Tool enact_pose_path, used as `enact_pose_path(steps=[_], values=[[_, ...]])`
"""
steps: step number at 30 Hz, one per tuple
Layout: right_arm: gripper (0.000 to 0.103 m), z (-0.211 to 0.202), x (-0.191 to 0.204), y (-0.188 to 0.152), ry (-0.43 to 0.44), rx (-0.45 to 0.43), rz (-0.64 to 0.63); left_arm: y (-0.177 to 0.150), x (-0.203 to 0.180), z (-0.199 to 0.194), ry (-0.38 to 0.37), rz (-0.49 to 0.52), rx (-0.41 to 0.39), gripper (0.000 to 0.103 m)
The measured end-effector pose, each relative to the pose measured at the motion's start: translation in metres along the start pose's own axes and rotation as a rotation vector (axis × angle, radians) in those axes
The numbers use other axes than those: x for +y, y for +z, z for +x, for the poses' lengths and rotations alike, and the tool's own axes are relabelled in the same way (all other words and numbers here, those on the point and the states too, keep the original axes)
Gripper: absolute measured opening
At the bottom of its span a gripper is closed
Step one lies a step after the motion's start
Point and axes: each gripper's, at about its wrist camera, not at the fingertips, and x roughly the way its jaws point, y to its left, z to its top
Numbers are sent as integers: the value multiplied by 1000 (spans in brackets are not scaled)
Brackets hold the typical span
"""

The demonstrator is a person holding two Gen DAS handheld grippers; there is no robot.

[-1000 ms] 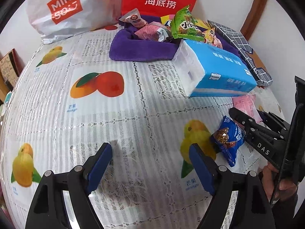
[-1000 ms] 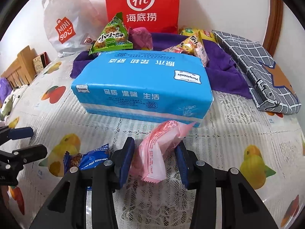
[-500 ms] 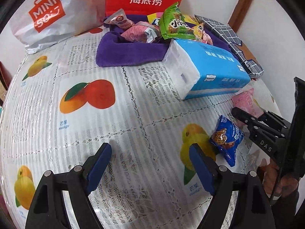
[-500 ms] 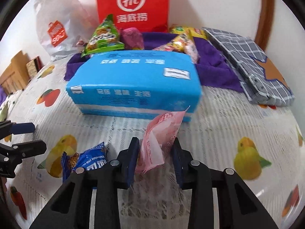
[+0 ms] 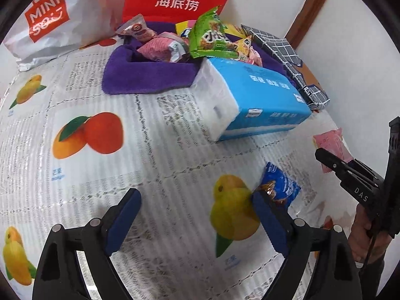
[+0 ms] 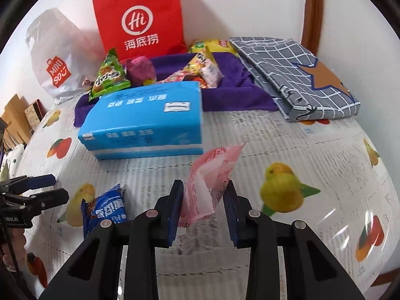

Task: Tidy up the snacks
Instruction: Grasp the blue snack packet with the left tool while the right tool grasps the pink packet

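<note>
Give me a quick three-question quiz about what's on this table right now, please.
1. True or false: the right gripper is clamped on a pink packet.
2. What lies beside the open left gripper? A) blue packet B) banana C) cup
3. What colour is the cloth under the snack pile behind the tissue pack?

Key: 1 true; 2 A; 3 purple.
</note>
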Motion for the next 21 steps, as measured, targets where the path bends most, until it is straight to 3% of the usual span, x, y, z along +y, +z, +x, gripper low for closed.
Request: enact_pose_path(steps=[8,12,16,17,21], values=[[33,-5,-20,-2,7,-20,-5,7,-42,20,-189,55,44,92],[33,-13,-34,-5,9,-37,-4,1,-79,32,-114,172,50,92],[33,-20,-48,-10,15,-38,3,-14,-114,43,105,310,17,90],[33,-22,-50,-12,18,-35,6,-18,-117,43,125,319,3,89],[33,-24,-56,-19,35,-23,15,-27,-114,31,131,301,-50,52]])
